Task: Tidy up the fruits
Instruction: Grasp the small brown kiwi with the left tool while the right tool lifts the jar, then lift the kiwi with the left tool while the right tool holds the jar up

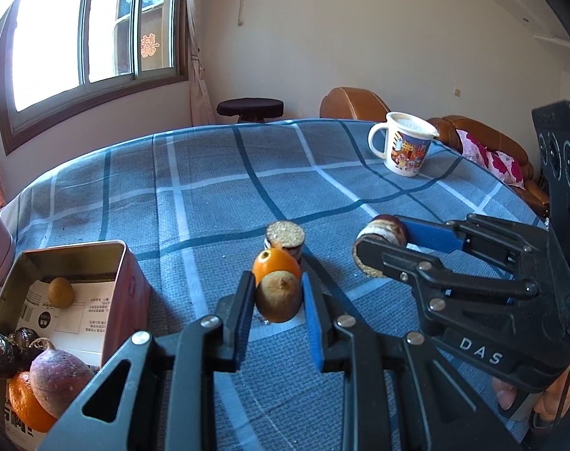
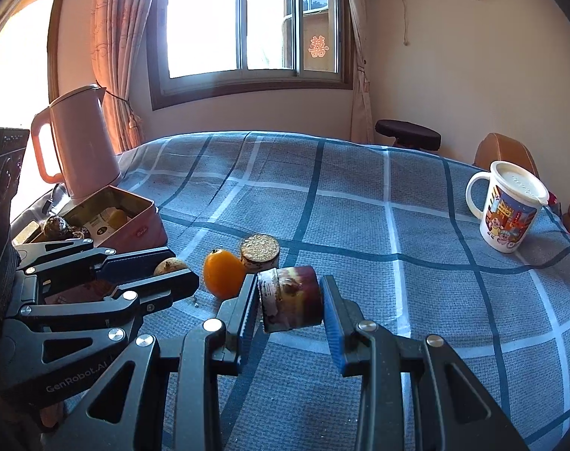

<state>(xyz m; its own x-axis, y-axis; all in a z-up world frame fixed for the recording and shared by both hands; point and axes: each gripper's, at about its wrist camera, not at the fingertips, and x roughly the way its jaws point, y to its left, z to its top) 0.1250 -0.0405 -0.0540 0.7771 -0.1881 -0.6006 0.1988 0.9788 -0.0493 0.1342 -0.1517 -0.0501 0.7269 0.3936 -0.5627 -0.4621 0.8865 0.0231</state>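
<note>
My left gripper [image 1: 279, 298] is shut on a brownish-yellow round fruit [image 1: 278, 297], lifted just above the cloth; it shows again as the left gripper [image 2: 172, 272] in the right wrist view. Behind it lie an orange fruit [image 1: 275, 265] and a cut purple chunk [image 1: 286, 242] standing on end. My right gripper [image 2: 289, 300] is shut on another purple cut chunk [image 2: 290, 298], seen from the left wrist as the purple chunk [image 1: 382, 235]. An open pink tin [image 1: 78, 263] at the left holds a yellowish fruit [image 1: 60, 292].
Beside the tin's near end lie dark round fruits [image 1: 1, 349], a purple root [image 1: 59, 376] and an orange [image 1: 25, 400]. A pink kettle [image 2: 83, 143] stands behind the tin. A printed mug [image 1: 403, 143] stands at the table's far right. A checked blue cloth [image 1: 228, 188] covers the table.
</note>
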